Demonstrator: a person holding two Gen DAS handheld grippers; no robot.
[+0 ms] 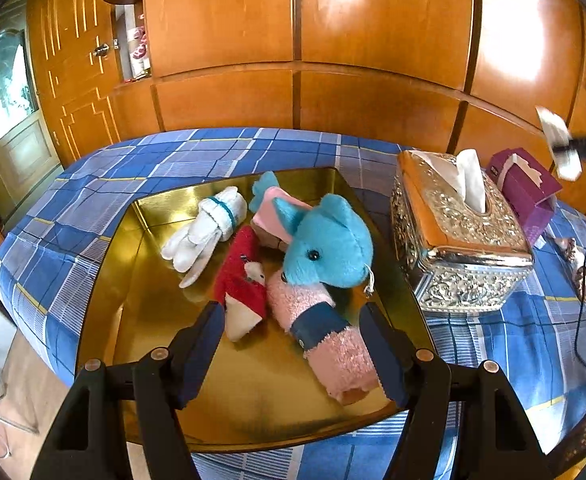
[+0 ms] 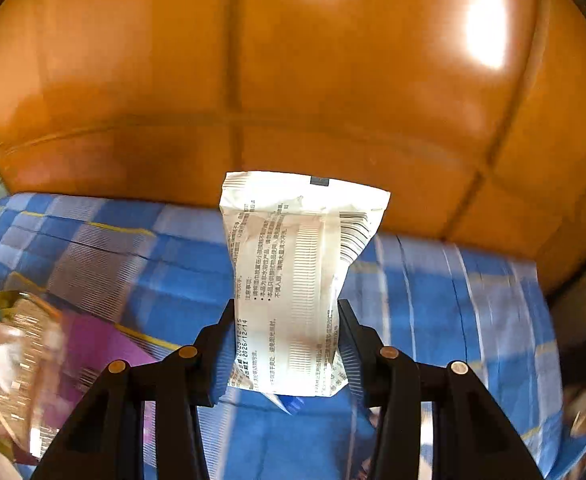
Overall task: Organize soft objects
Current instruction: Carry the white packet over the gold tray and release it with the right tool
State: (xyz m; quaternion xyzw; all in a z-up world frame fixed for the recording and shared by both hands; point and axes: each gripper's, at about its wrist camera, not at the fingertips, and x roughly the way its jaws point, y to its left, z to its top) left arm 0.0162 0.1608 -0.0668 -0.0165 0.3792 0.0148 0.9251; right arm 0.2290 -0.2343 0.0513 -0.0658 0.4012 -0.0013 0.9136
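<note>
Two grippers: we see one over a gold tray, the other lifted clear of the bed.
Left gripper [image 1: 293, 316]: our jaws stand spread above the tray's near end, pinching nothing; the pink rolled towel lies between and below the tips.
Right gripper [image 2: 287, 322]: our jaws are pressed onto a white wipes packet [image 2: 293, 280], which stands upright between them, printed side toward the camera.
Gold tray [image 1: 253, 400]: it sits on the blue checked bedsheet [image 1: 73, 208] and holds four soft things.
Soft things: a blue plush toy [image 1: 325, 240] leans on the pink rolled towel [image 1: 325, 328]; a red sock [image 1: 241, 280] lies just beside them; a white bundled cloth [image 1: 209, 228] rests toward the tray's far left.
Beside the tray: a silver tissue box [image 1: 457, 240], then a purple tissue pack [image 1: 529, 192] behind it.
Backdrop: wooden wardrobe doors [image 1: 373, 40].
</note>
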